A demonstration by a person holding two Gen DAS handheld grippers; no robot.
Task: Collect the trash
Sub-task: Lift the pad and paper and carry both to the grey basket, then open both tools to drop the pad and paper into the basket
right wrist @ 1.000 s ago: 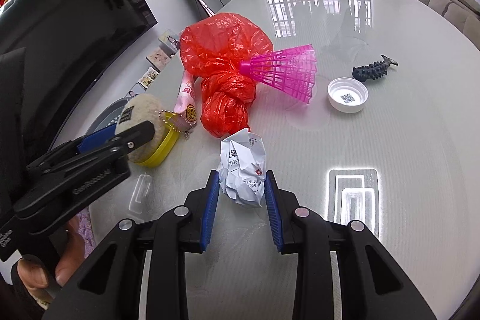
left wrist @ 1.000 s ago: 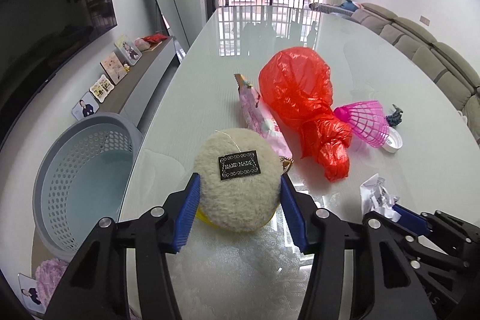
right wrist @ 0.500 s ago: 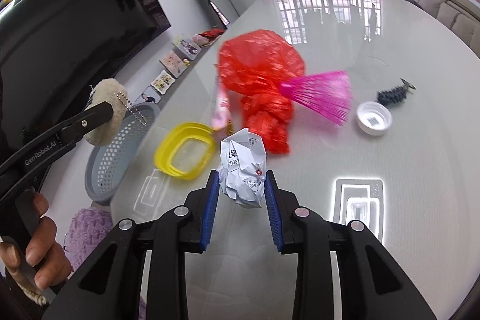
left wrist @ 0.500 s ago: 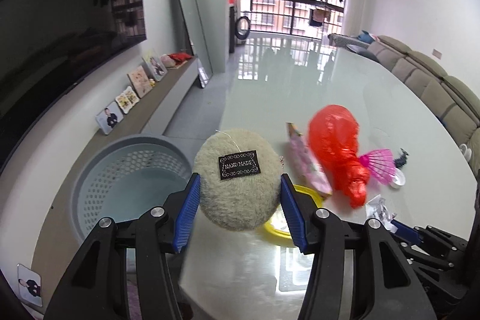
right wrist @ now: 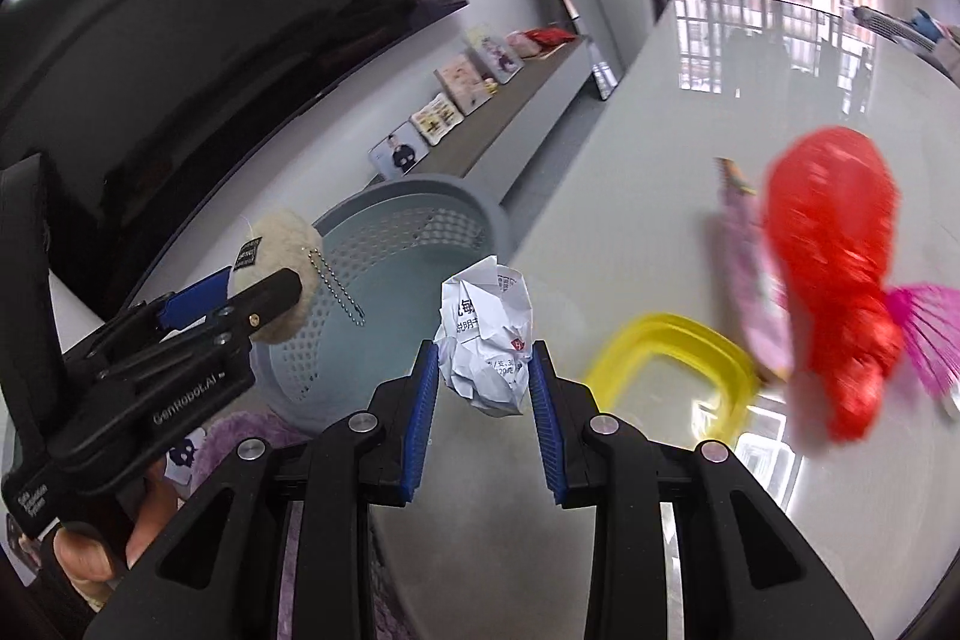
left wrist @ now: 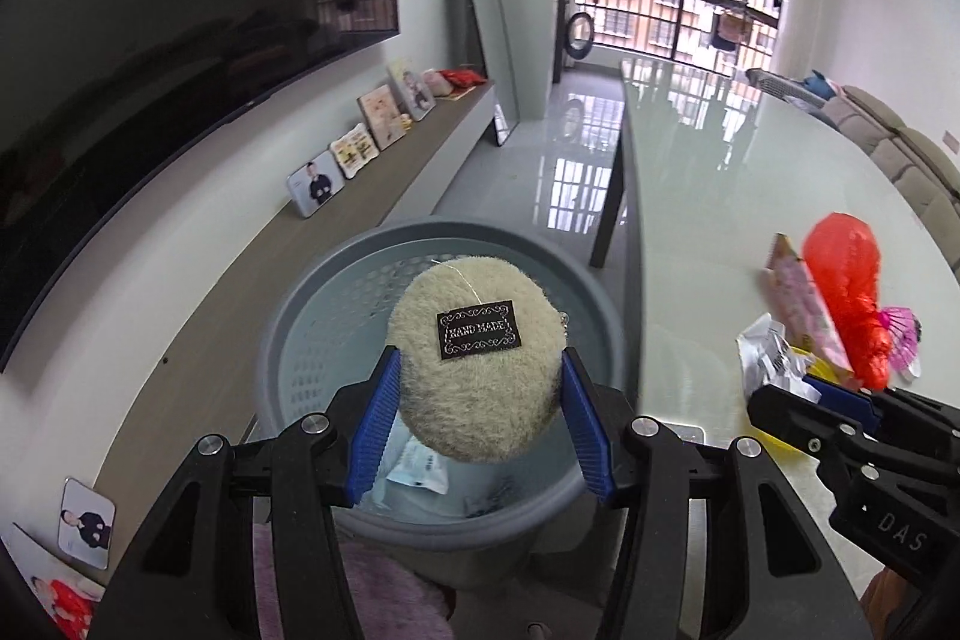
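My left gripper (left wrist: 477, 418) is shut on a round beige fluffy pouch (left wrist: 474, 358) with a black "HAND MADE" label. It hangs over the mouth of a grey perforated basket (left wrist: 312, 316) standing on the floor beside the table. A few scraps lie on the basket's bottom. In the right wrist view the pouch (right wrist: 279, 280) dangles a bead chain above the basket (right wrist: 420, 214). My right gripper (right wrist: 483, 388) is shut on a crumpled white paper ball (right wrist: 486, 340), held above the table's near edge, right of the basket.
On the glossy white table (right wrist: 660, 130) lie a yellow ring lid (right wrist: 672, 370), a pink wrapper (right wrist: 750, 280), a red plastic bag (right wrist: 834, 250) and a pink shuttlecock (right wrist: 924, 328). A low shelf with photo frames (left wrist: 360, 142) runs along the wall. Purple fluffy fabric (left wrist: 384, 598) lies below the basket.
Both grippers have swung left off the table with their loads. The pouch has lifted off the yellow lid and now hangs over the basket. The paper ball has come to the table's edge.
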